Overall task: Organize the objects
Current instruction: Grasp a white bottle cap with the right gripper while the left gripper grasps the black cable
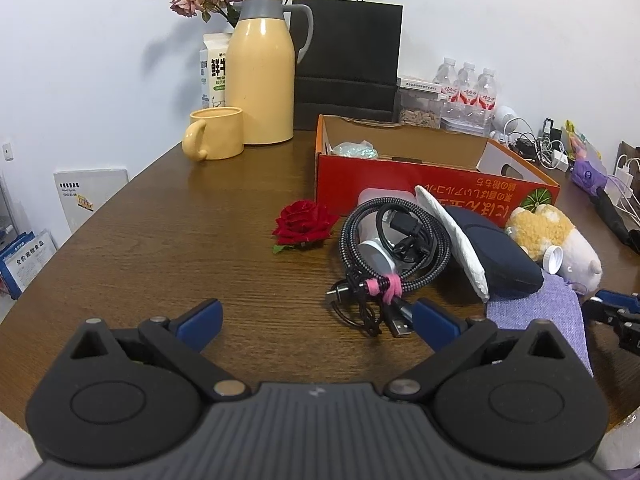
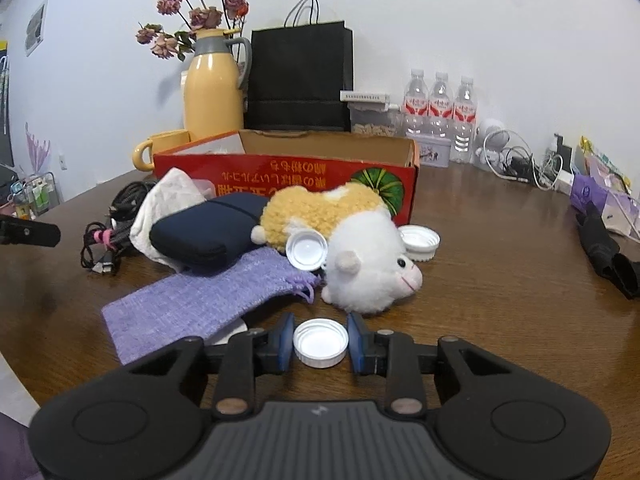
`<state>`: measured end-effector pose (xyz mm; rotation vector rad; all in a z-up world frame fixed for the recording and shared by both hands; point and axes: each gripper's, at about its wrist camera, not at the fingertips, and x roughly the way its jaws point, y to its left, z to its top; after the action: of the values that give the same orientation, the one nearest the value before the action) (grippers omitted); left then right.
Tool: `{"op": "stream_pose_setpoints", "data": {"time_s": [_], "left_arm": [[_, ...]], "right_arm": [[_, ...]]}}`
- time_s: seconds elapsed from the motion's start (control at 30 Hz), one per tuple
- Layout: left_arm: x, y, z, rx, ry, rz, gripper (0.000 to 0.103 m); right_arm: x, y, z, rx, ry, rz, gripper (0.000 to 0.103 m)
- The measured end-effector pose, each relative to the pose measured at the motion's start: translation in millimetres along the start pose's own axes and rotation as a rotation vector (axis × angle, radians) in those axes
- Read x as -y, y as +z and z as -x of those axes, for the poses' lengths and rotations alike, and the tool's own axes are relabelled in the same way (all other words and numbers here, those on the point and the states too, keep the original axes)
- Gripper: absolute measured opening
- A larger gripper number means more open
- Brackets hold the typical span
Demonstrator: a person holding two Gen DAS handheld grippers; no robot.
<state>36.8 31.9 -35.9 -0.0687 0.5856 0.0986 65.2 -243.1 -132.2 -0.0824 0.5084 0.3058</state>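
Right hand-held gripper [image 2: 320, 344]: I am pinching a white bottle cap [image 2: 320, 342] between its blue pads, low over the tabletop [image 2: 500, 280], just in front of the plush hamster [image 2: 360, 248]. Left hand-held gripper [image 1: 316, 320]: I am holding it spread and empty near the bundled cables [image 1: 384, 256]. Step in hand, as I am judging it: securing the cap. Next move is calling for a lift and carry over the plush into the open red carton [image 2: 288, 180] behind it.
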Motion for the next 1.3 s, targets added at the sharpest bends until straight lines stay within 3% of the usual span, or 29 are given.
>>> {"op": "stream_pose_setpoints", "data": {"time_s": [0.57, 0.67, 0.7, 0.9, 1.1, 1.3], "left_arm": [[46.0, 31.7, -28.4, 0.115, -0.039, -0.132, 0.1], [54.1, 32.8, -40.1, 0.095, -0.026, -0.171, 0.089], [57.6, 33.3, -45.3, 0.082, -0.02, -0.184, 0.078], [60.6, 34.2, -62.8, 0.054, -0.032, -0.16, 0.073], [59.4, 31.4, -60.6, 0.058, -0.093, -0.133, 0.044], [52.8, 32.2, -57.4, 0.06, -0.111, -0.089, 0.042]], "right_arm": [[-10.3, 29.1, 9.8, 0.118, 0.009, 0.034, 0.027], [-8.3, 29.6, 9.4, 0.126, 0.003, 0.029, 0.027], [-6.9, 29.8, 9.0, 0.127, 0.001, 0.027, 0.027], [-2.4, 31.2, 6.7, 0.131, -0.013, 0.014, 0.027], [-2.9, 30.4, 7.3, 0.13, -0.013, 0.013, 0.027], [-3.3, 29.3, 7.2, 0.126, -0.01, 0.015, 0.027]]}}
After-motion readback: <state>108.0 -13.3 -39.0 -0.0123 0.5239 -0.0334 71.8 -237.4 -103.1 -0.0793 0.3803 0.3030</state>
